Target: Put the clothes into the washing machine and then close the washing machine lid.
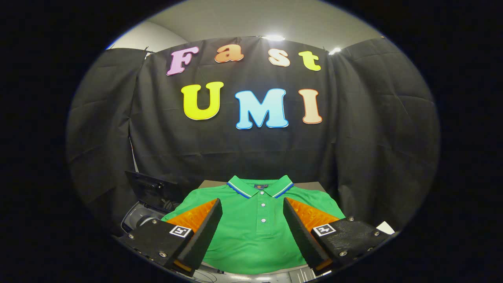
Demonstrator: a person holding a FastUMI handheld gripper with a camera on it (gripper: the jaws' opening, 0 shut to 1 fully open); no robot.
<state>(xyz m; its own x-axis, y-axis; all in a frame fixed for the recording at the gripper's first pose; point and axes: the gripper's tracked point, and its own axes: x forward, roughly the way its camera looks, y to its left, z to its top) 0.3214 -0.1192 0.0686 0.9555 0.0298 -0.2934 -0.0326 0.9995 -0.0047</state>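
Tongs (252, 208) agape over shirt (251, 232)

green polo shirt (251, 232), blue-and-white striped collar trim (240, 191), white buttons (262, 212)

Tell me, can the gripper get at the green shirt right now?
Probably yes. The gripper is open above the green shirt, which lies flat just ahead of the fingers, with nothing lying over it.

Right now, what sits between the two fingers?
In the gripper view, the green polo shirt lies flat between the open fingers, its button placket centred in the gap. Neither finger touches it. The washing machine, lid up, sits beside it.
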